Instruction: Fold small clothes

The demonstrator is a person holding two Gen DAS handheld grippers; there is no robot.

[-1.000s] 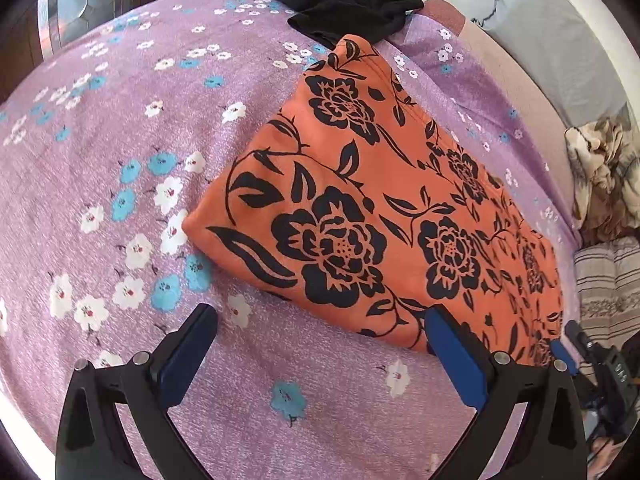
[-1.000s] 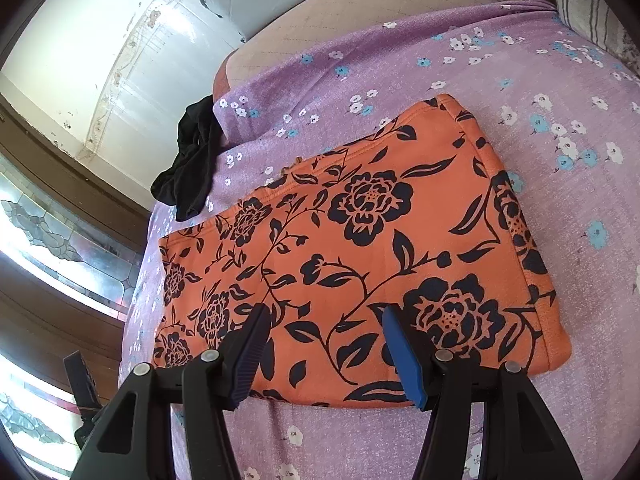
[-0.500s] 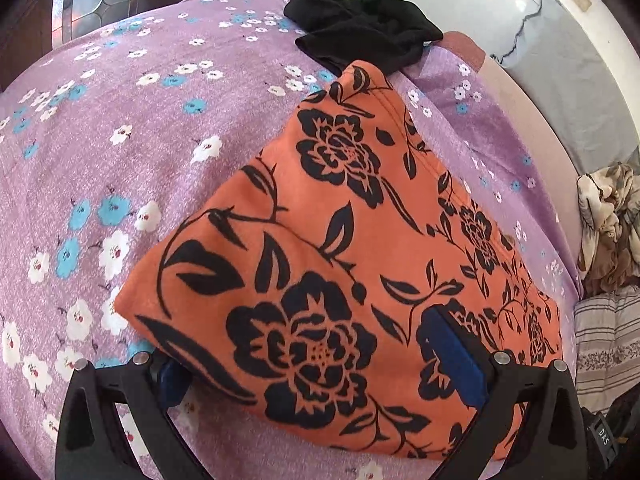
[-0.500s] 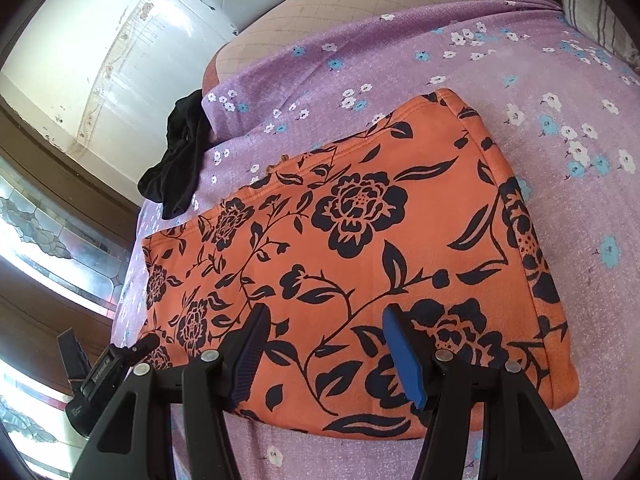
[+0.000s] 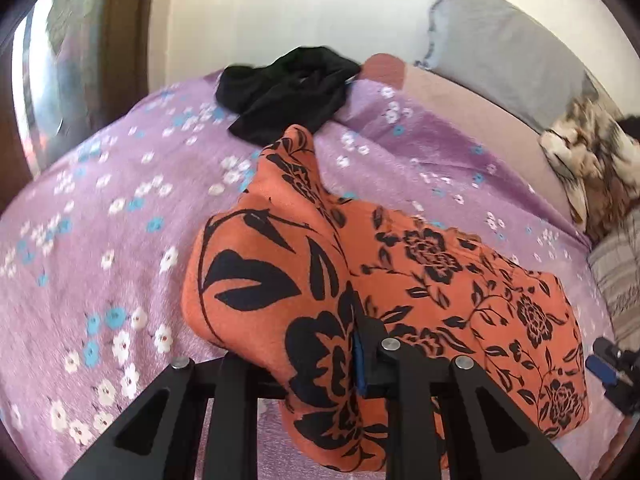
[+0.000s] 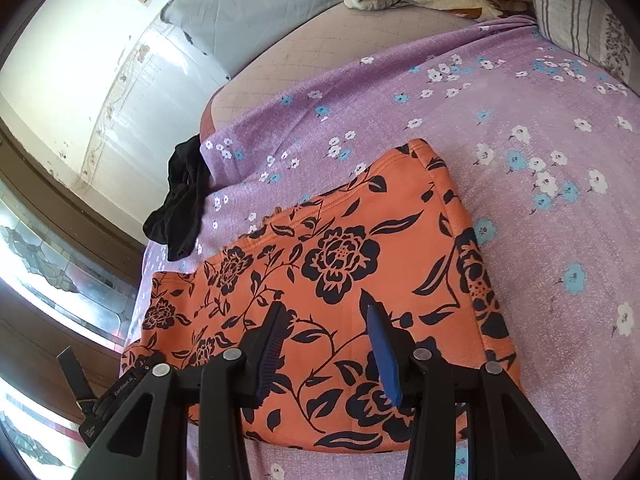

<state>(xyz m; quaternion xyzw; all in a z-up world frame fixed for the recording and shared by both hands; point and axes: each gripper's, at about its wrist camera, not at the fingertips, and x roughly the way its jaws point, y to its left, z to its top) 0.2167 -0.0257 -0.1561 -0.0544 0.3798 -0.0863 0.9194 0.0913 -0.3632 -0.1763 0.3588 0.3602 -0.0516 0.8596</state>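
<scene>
Nearest us, our left tongs (image 5: 320,364) were closing on a bunched corner of the orange flowered cloth (image 5: 440,280), which rose between the jaws. Our right tongs (image 6: 326,344) were closing too, above the cloth's near edge; we saw nothing pinched yet. The cloth lay on the purple bedspread (image 5: 100,240), soft, light and limp, so we judged corners best to grip. Beyond sat a black garment (image 5: 288,88).
</scene>
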